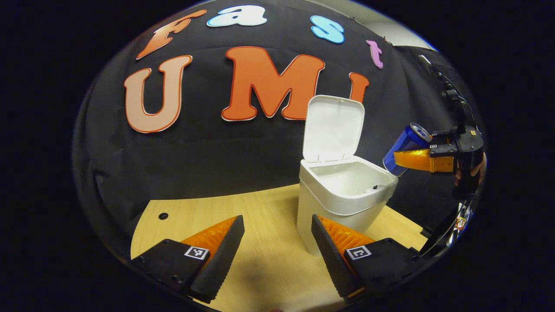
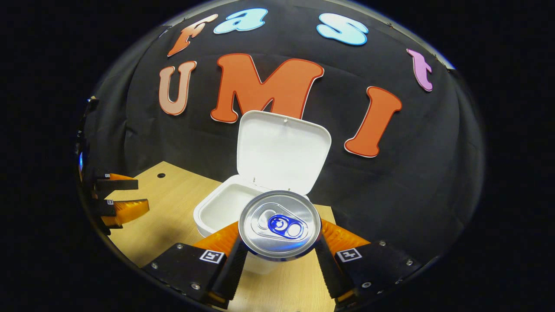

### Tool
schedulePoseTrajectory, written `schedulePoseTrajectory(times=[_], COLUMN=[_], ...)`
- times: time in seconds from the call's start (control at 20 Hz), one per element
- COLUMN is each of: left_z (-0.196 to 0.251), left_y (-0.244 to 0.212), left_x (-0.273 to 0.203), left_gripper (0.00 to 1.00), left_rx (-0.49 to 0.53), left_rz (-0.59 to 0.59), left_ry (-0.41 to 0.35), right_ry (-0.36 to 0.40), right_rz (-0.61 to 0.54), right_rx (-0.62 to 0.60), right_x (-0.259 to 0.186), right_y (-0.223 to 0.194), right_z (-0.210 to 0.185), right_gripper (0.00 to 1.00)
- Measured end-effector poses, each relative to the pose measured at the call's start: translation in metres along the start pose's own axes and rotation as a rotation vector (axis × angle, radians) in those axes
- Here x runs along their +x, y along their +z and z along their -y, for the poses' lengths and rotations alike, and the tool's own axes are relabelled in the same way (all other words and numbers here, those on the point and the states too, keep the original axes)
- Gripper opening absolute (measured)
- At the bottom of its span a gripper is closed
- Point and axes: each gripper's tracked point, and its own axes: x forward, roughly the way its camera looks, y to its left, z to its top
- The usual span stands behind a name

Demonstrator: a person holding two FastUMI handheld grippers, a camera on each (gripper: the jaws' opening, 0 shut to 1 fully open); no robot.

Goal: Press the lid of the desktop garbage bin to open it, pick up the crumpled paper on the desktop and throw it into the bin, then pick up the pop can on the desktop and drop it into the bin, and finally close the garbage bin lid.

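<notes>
Right claw (image 2: 279, 255) grips a blue pop can (image 2: 279, 224) by its sides, silver top toward the lens, hiding most of the bin's front. Behind it, the white garbage bin (image 1: 342, 203) stands on the wooden counter (image 1: 269, 255), lid (image 1: 333, 128) upright; its inside is hard to make out. Left claw (image 1: 277, 242) hangs spread, holding nothing.

Each hand-held gripper (image 1: 277, 255) bears black, screw-studded, square-tagged mounts.

black cloth wall (image 1: 208, 147) behind pale, perhaps wooden, desktop (image 1: 269, 216)
</notes>
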Motion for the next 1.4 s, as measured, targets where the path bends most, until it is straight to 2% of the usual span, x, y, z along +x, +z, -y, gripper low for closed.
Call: schedulePoseTrajectory(times=[0.3,0.35,0.4,0.45,0.5,0.55,0.65,0.9,1.1,1.4], left_z=[-0.027,-0.029,-0.031,-0.031,-0.03,-0.029,-0.026,-0.01,-0.016,-0.023], left_y=[-0.01,-0.012,-0.016,-0.019,-0.021,-0.022,-0.028,-0.035,-0.033,-0.033], left_x=[-0.021,-0.025,-0.028,-0.031,-0.034,-0.035,-0.04,-0.048,-0.051,-0.038], left_gripper=[0.99,0.99,0.99,0.99,0.99,0.99,0.99,0.99,0.99,0.99], left_rx=[-0.046,-0.05,-0.054,-0.055,-0.054,-0.053,-0.056,-0.113,-0.096,-0.104], left_rz=[0.0,-0.001,-0.004,-0.007,-0.012,-0.014,-0.022,-0.028,-0.033,-0.049], left_ry=[0.139,0.158,0.175,0.19,0.203,0.215,0.236,0.257,0.273,0.256], right_ry=[0.049,0.055,0.065,0.077,0.087,0.093,0.103,0.141,0.155,0.128], right_rz=[-0.095,-0.103,-0.11,-0.115,-0.122,-0.129,-0.142,-0.142,-0.145,-0.085], right_rx=[-0.03,-0.03,-0.03,-0.029,-0.031,-0.035,-0.053,-0.044,-0.026,-0.019], right_x=[0.031,0.035,0.036,0.038,0.039,0.041,0.047,0.053,0.055,0.056], right_y=[-0.022,-0.024,-0.027,-0.03,-0.033,-0.034,-0.04,-0.045,-0.049,-0.023], right_z=[-0.004,-0.005,-0.004,-0.004,-0.003,-0.003,-0.003,0.0,-0.001,0.014], right_gripper=[0.79,0.75,0.79,0.75,0.75,0.79,0.79,0.8,0.82,0.81])
